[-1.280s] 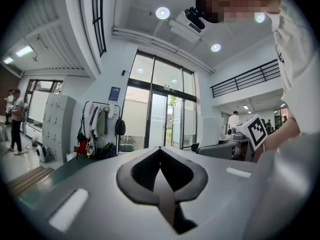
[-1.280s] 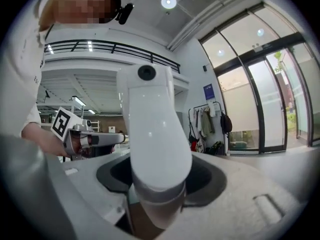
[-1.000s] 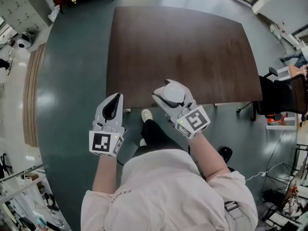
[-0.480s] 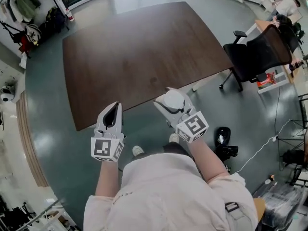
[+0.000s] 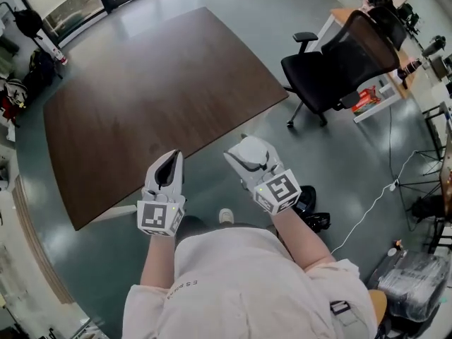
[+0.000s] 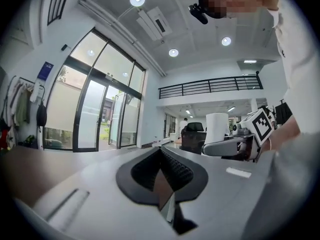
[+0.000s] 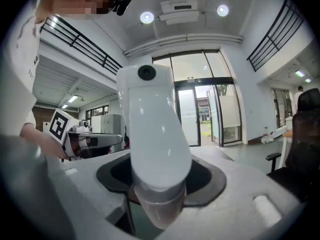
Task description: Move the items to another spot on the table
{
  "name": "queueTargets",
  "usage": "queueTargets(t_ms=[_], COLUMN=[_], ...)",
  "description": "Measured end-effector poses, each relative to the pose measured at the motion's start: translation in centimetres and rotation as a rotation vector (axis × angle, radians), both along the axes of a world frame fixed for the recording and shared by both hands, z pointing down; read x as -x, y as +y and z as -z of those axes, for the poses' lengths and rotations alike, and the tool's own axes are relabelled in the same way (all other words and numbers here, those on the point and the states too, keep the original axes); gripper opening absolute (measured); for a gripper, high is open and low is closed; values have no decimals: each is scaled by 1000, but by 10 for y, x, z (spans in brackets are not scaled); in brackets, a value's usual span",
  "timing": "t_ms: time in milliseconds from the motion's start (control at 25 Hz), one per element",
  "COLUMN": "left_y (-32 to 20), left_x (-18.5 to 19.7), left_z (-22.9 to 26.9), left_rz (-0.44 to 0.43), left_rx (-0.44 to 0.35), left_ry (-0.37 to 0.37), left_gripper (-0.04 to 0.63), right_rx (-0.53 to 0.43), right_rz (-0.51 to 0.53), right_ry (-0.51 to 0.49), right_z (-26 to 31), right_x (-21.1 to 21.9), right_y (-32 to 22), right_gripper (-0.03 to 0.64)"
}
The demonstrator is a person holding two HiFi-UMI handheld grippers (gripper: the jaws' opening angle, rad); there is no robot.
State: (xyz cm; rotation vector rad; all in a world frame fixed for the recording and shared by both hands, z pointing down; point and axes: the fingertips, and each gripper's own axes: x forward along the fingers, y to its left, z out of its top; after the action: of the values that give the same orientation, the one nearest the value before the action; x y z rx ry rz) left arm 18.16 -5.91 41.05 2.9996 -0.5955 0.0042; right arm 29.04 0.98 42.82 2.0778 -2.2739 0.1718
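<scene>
My right gripper (image 5: 248,155) is shut on a white, rounded plastic bottle (image 5: 253,148), held upright over the grey floor, off the table. In the right gripper view the bottle (image 7: 152,144) fills the space between the jaws and its clear lower end sits deep between them. My left gripper (image 5: 169,162) hangs beside it to the left, jaws shut with nothing in them; its black pads (image 6: 172,166) meet. The dark brown table (image 5: 141,104) lies up and to the left and is bare. The left gripper view shows the right gripper (image 6: 227,146) with the bottle (image 6: 217,126).
A black office chair (image 5: 339,58) stands at the upper right beyond the table's corner. A black object (image 5: 314,216) and a white cable (image 5: 367,214) lie on the floor to my right. Glass doors (image 6: 95,114) show in the gripper views.
The view has swung to the right: the table has slid up and left, and the chair has come closer into view. Both grippers keep their pose, the bottle still held.
</scene>
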Motion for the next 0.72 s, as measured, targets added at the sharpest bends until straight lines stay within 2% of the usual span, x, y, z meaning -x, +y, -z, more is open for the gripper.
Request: queueTargets(t_ms=[280,520,720], left_y=[15,-15,-54], left_x=[-101,-183,-252], left_z=[-9,-26,-29], left_rz=[-140,-222,-239], left_rx=[22,46,71], left_ry=[-49,-54,-47], left_gripper=[17,17,17], right_rx=[22,40,71], right_rz=[-152,-259,-270], right_ry=[-23,-64,-50], right_z=[-15,-26,-27], right_x=[-96,-170,-234], right_y=[22,8,-30], right_gripper=[247,247,248])
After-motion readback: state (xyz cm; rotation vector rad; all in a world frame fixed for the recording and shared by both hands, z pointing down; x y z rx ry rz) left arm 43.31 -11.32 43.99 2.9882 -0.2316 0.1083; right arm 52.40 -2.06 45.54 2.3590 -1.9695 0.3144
